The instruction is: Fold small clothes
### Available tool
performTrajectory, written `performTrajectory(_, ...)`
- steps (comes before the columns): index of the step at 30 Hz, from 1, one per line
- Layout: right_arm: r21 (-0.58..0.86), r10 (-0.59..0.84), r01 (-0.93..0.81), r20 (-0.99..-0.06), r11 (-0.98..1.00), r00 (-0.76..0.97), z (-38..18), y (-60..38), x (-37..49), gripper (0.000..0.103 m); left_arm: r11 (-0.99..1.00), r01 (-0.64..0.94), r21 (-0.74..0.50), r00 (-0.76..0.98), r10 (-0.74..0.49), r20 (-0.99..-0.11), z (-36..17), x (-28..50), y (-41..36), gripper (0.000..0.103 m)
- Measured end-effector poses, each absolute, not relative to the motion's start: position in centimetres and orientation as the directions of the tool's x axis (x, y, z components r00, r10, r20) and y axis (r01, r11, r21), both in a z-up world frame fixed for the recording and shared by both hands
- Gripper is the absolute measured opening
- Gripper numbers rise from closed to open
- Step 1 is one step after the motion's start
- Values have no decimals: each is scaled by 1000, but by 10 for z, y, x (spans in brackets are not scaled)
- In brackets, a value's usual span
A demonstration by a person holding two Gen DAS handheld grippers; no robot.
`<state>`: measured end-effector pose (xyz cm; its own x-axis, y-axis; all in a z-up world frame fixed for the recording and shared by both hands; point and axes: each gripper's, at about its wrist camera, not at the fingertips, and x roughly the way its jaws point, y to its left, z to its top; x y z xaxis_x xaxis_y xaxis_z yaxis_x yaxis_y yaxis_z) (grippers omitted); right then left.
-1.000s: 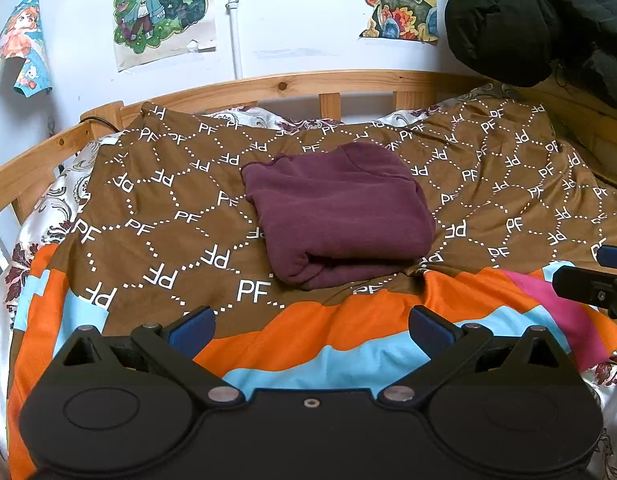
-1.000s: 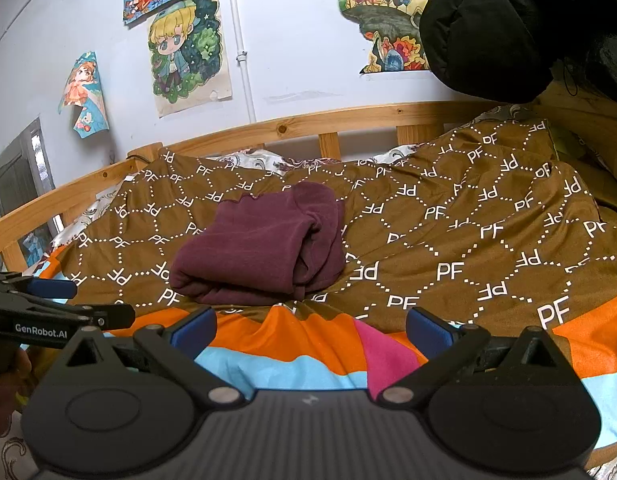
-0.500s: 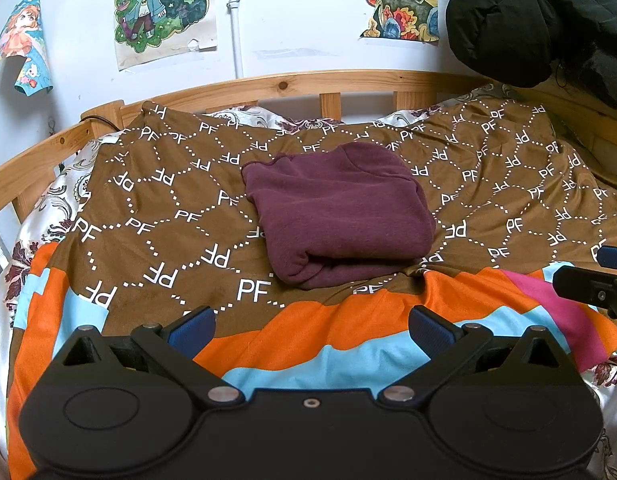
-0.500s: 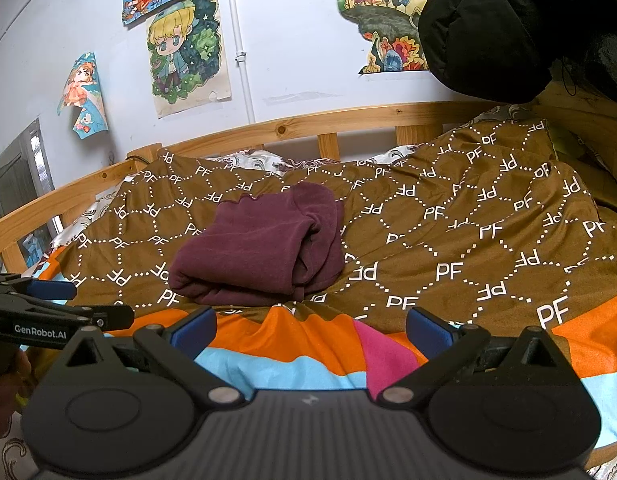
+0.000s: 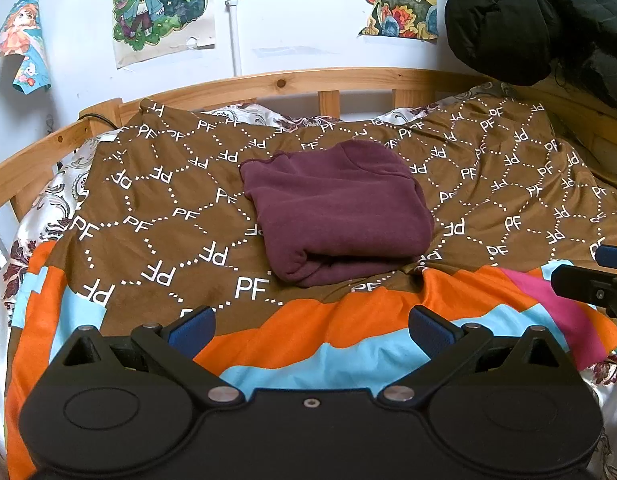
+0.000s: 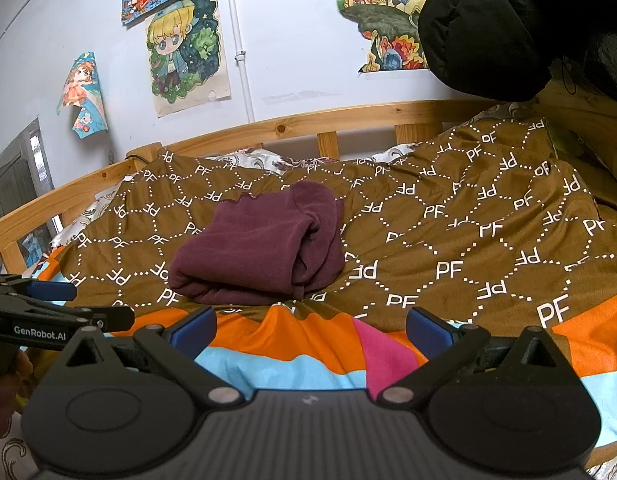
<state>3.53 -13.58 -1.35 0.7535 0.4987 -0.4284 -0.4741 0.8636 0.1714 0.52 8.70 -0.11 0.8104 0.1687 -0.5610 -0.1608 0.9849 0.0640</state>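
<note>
A maroon garment [image 5: 336, 212] lies folded in a thick bundle on the brown patterned blanket [image 5: 156, 216], in the middle of the bed; in the right wrist view the maroon garment [image 6: 260, 244] sits left of centre. My left gripper [image 5: 310, 326] hangs open over the blanket's orange and blue stripes, short of the bundle, with nothing between its blue pads. My right gripper [image 6: 310, 326] is open too, held back the same way. Each gripper shows at the edge of the other's view: the right gripper [image 5: 592, 276] and the left gripper [image 6: 56, 304].
A wooden bed rail [image 5: 308, 82] runs along the far side below a white wall with posters. A black padded jacket [image 5: 536, 20] hangs at the upper right. A hand [image 6: 4, 384] holds the left tool at the lower left edge.
</note>
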Motion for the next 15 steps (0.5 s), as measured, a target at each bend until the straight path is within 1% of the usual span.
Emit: performTrajectory(15, 176, 496, -468, -433, 866, 753, -16, -135, 35, 103, 985, -163, 65, 807, 171, -566, -1, 6, 87, 102)
